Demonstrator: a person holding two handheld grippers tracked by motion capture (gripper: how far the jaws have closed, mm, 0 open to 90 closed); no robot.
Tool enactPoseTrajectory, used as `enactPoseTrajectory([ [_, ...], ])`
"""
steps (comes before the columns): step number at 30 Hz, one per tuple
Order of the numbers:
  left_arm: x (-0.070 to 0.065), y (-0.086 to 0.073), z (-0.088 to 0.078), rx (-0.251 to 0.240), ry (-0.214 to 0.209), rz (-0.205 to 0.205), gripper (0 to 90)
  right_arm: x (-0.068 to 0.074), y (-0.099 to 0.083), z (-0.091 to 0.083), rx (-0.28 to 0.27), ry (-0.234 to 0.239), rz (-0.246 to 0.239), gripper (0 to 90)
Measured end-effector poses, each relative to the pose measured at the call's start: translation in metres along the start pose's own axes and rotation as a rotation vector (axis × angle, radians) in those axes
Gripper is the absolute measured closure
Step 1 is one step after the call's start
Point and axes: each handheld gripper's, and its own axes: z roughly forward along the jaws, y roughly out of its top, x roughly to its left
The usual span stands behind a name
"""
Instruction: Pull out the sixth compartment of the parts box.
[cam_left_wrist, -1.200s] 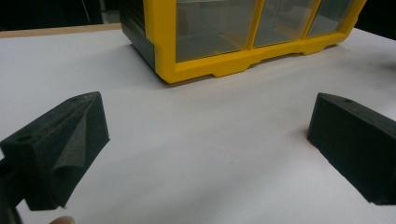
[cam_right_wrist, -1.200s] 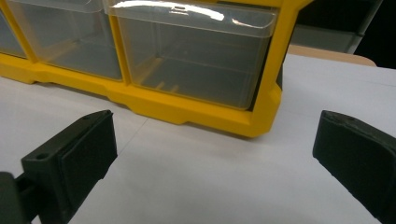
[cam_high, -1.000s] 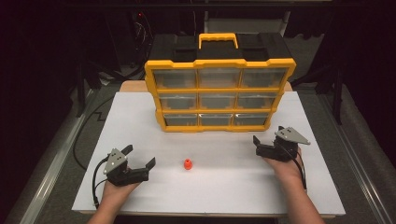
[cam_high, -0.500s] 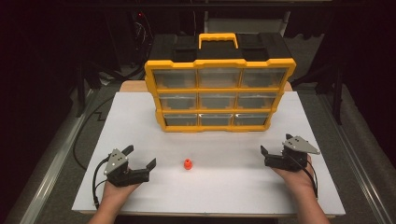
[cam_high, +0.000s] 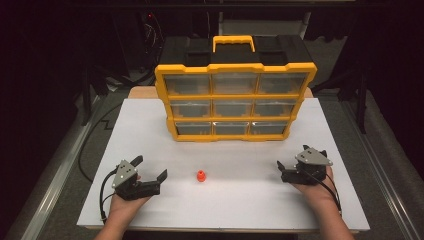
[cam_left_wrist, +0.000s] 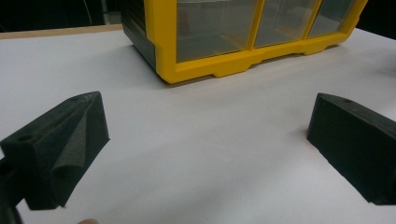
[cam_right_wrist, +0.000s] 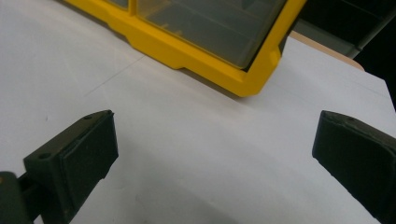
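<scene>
High view: small orange piece (cam_high: 200, 175) sits on the white tabletop (cam_high: 240, 210), roughly midway between the two grippers and well in front of the yellow drawer cabinet (cam_high: 235, 102). It looks to stand on a wider base with a narrower top, so its long axis would run up from the table; too small to be sure. Left gripper (cam_high: 149, 172) rests on the table at the near left, jaws spread and aimed toward the orange piece, near it but apart. Right gripper (cam_high: 299, 164) rests at the near right, pointing inward toward the centre, well apart from the piece; its jaw gap is hard to read from here.

Left gripper view: left gripper (cam_left_wrist: 205, 140), jaws wide apart, bare white table between them, the cabinet's lower left corner (cam_left_wrist: 163, 70) ahead.

Right gripper view: right gripper (cam_right_wrist: 215, 140), jaws spread wide, nothing between them; cabinet's lower right corner (cam_right_wrist: 252, 84) ahead
</scene>
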Motion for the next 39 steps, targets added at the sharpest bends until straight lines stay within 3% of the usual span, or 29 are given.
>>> enactPoseTrajectory([
  [3,0.0,0.0,0.0,-0.002,0.0,0.009,0.2,0.007,0.003,0.0,0.007,-0.008,-0.059,0.9],
  [4,0.0,0.0,0.0,-0.001,0.0,0.011,0.2,0.007,0.003,0.0,0.007,-0.008,-0.059,0.9],
  [6,0.0,0.0,0.0,0.003,-0.001,0.015,0.2,0.013,0.005,0.0,0.015,-0.013,-0.113,1.4],
  [7,0.0,0.0,0.0,0.002,-0.002,0.016,0.2,0.013,0.005,0.0,0.015,-0.013,-0.113,1.4],
  [11,-0.001,0.0,0.0,0.004,-0.007,0.021,0.3,0.021,0.009,0.0,0.028,-0.03,-0.205,2.0],
  [20,-0.002,0.0,0.0,0.001,-0.015,0.021,0.3,0.031,0.013,0.0,0.038,-0.05,-0.307,2.1],
  [24,-0.003,0.0,0.0,0.0,-0.021,0.031,0.2,0.039,0.015,-0.001,0.05,-0.064,-0.388,2.3],
  [26,-0.003,0.0,0.0,-0.005,-0.019,0.032,0.2,0.041,0.015,-0.001,0.055,-0.067,-0.39,2.3],
  [29,-0.003,0.0,0.0,-0.004,-0.019,0.032,0.2,0.044,0.017,-0.001,0.059,-0.077,-0.448,2.6],
  [35,-0.004,0.0,0.001,0.0,-0.018,0.041,0.2,0.05,0.019,-0.001,0.077,-0.092,-0.497,3.3],
  [39,-0.004,0.0,0.001,0.003,-0.018,0.054,0.2,0.054,0.021,-0.001,0.091,-0.103,-0.554,3.7],
])
